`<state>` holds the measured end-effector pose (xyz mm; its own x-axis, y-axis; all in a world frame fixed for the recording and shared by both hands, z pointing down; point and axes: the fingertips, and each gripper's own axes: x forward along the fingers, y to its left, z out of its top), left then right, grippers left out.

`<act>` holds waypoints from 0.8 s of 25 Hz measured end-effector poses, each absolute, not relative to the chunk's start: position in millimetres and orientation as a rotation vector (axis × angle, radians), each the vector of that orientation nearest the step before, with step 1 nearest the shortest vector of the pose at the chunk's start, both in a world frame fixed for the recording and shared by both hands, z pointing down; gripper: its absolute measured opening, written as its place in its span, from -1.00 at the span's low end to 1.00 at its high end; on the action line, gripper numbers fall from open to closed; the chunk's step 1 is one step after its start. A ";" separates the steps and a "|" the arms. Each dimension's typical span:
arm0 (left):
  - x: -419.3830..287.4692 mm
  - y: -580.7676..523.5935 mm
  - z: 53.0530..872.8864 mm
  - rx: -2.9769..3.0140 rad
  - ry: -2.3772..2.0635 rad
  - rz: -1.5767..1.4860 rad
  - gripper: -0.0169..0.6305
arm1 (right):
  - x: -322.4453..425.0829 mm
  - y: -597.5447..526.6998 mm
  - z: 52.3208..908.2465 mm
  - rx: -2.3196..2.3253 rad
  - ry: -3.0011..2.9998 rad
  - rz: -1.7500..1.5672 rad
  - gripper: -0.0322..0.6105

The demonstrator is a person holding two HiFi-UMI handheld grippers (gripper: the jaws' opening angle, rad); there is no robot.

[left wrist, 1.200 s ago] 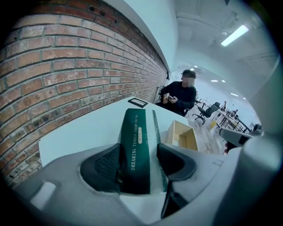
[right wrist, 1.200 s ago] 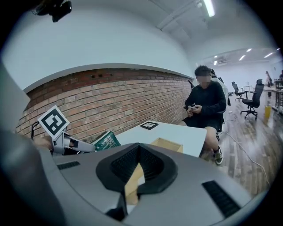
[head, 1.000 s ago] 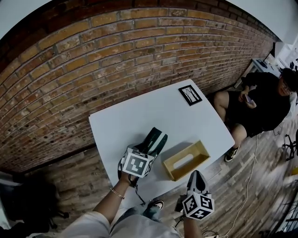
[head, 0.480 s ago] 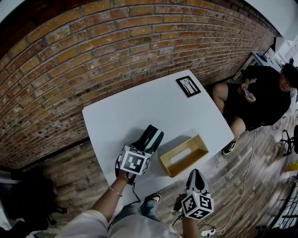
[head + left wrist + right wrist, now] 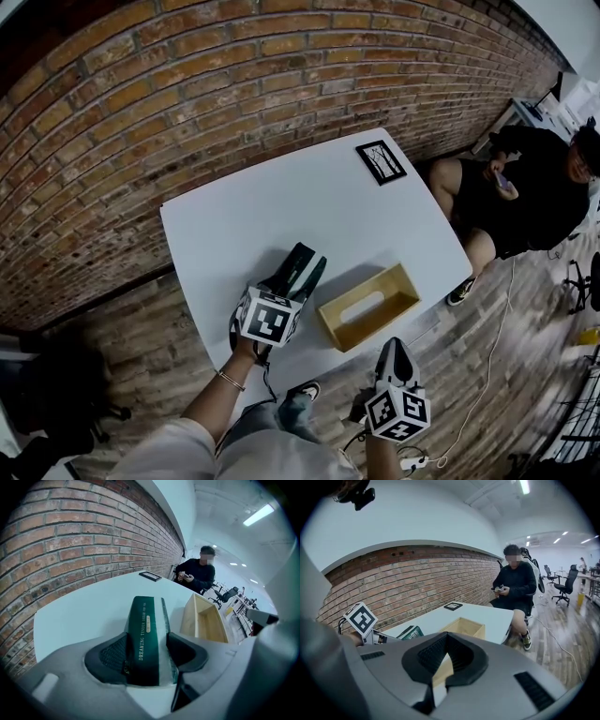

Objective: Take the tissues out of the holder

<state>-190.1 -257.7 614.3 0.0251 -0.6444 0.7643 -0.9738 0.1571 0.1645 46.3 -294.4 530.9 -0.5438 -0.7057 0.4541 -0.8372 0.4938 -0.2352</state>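
A dark green tissue pack (image 5: pixel 144 634) with white lettering is clamped between the pads of my left gripper (image 5: pixel 147 654), and it points away over the white table (image 5: pixel 281 202). In the head view the tissue pack (image 5: pixel 298 270) sticks out ahead of the left gripper (image 5: pixel 289 283), just left of the wooden holder (image 5: pixel 368 307). The holder (image 5: pixel 206 620) lies open and nothing shows inside it. My right gripper (image 5: pixel 396 350) hangs off the table's near edge with its jaws together and nothing in them. From its own view the right gripper (image 5: pixel 445 641) faces the holder (image 5: pixel 465 626).
A small black picture frame (image 5: pixel 382 161) lies at the table's far corner. A seated person (image 5: pixel 525 197) in black is just beyond the table's right side. A brick wall (image 5: pixel 234 75) runs behind the table. Cables trail on the wooden floor (image 5: pixel 497 375).
The left gripper has sunk a little toward the tabletop with the tissue pack still in its jaws. The right gripper stays below the table edge, slightly lower.
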 end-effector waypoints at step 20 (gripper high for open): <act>-176.6 -262.8 614.0 1.646 -1.661 0.452 0.20 | 63.2 -295.3 535.3 1.301 -2.440 0.673 -0.88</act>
